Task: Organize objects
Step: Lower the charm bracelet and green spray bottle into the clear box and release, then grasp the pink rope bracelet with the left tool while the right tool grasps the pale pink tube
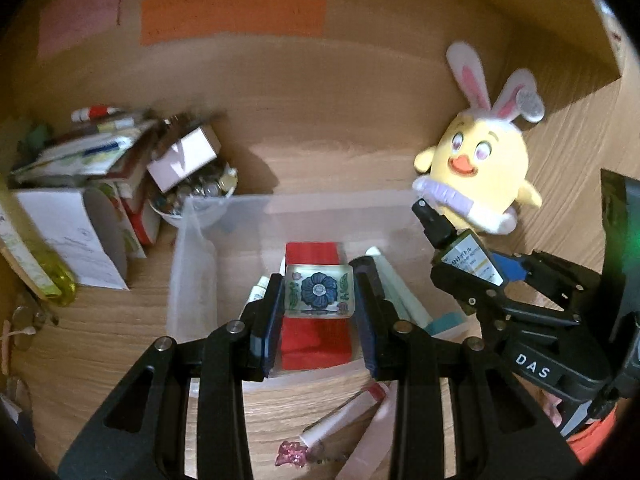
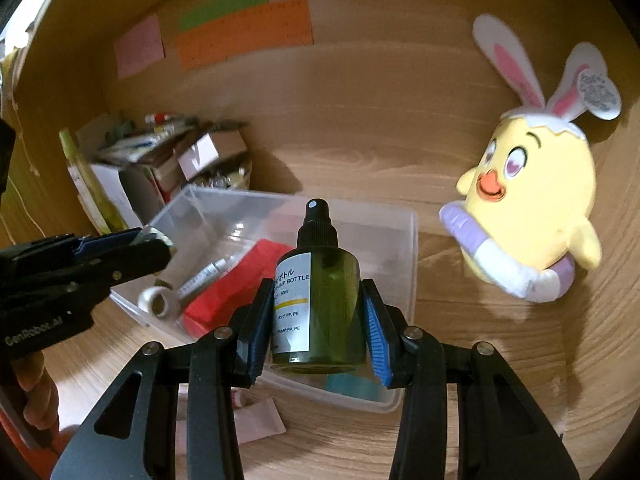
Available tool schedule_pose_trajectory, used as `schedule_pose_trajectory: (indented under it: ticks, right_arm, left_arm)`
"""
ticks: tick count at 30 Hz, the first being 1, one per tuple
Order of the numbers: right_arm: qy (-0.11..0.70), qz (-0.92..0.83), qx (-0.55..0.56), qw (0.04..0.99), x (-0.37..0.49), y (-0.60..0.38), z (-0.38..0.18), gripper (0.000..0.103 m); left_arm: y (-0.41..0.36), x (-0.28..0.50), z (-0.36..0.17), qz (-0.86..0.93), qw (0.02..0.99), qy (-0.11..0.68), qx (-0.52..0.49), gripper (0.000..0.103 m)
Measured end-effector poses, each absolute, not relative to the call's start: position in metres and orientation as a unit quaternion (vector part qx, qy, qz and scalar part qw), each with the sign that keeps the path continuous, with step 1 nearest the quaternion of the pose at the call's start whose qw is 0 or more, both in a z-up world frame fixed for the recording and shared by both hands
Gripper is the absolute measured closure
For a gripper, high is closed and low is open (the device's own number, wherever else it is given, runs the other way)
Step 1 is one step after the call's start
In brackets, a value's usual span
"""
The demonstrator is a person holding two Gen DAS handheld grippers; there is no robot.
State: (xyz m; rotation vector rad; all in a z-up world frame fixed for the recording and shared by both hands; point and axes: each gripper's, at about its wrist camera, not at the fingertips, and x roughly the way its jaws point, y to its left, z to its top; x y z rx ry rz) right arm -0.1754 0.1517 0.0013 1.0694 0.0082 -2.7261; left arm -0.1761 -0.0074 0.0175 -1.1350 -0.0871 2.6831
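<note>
The left gripper is clamping a glass tile painted with a blue flower above the clear plastic bin; the right gripper is gripping a green pump bottle beside it; a yellow plush chick is leaning against the wooden wall.

Plush chick: yellow, white rabbit ears with pink inners, a paper tag on one ear; leaning against the wooden wall
Paper notes: pink, green and orange sheets stuck high on the back wall
Corner pile: boxes and booklets stacked at the left, blurred; a white bowl of small round things just beside it
</note>
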Motion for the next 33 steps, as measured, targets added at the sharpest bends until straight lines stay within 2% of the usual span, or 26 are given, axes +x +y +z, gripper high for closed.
schedule_pose_trajectory:
  ticks: [10, 19, 21, 24, 29, 30, 33]
  right_arm:
    - [0.033, -0.914, 0.392, 0.098, -0.187, 0.142, -0.02, 0.065]
    - [0.039, -0.907, 0.409, 0.096, -0.191, 0.144, -0.027, 0.064]
    - [0.037, -0.907, 0.407, 0.102, -0.189, 0.145, -0.024, 0.058]
    - [0.038, -0.913, 0.393, 0.103, -0.182, 0.145, -0.015, 0.048]
    - [0.036, -0.922, 0.367, 0.115, -0.163, 0.145, 0.005, 0.043]
    - [0.034, -0.924, 0.363, 0.118, -0.16, 0.145, 0.009, 0.041]
    - [0.028, -0.928, 0.349, 0.127, -0.146, 0.145, 0.019, 0.032]
  left_arm:
    - [0.008, -0.204, -0.017, 0.883, 0.147, -0.025, -0.446, 0.069]
    - [0.007, -0.2, -0.011, 0.887, 0.147, -0.018, -0.437, 0.068]
    - [0.002, -0.193, -0.004, 0.893, 0.142, -0.015, -0.426, 0.064]
    - [-0.005, -0.18, 0.009, 0.904, 0.132, -0.011, -0.407, 0.054]
    - [-0.013, -0.153, 0.029, 0.921, 0.115, -0.002, -0.373, 0.035]
    - [-0.015, -0.147, 0.033, 0.924, 0.113, -0.002, -0.366, 0.035]
    - [-0.022, -0.128, 0.04, 0.929, 0.107, -0.002, -0.354, 0.025]
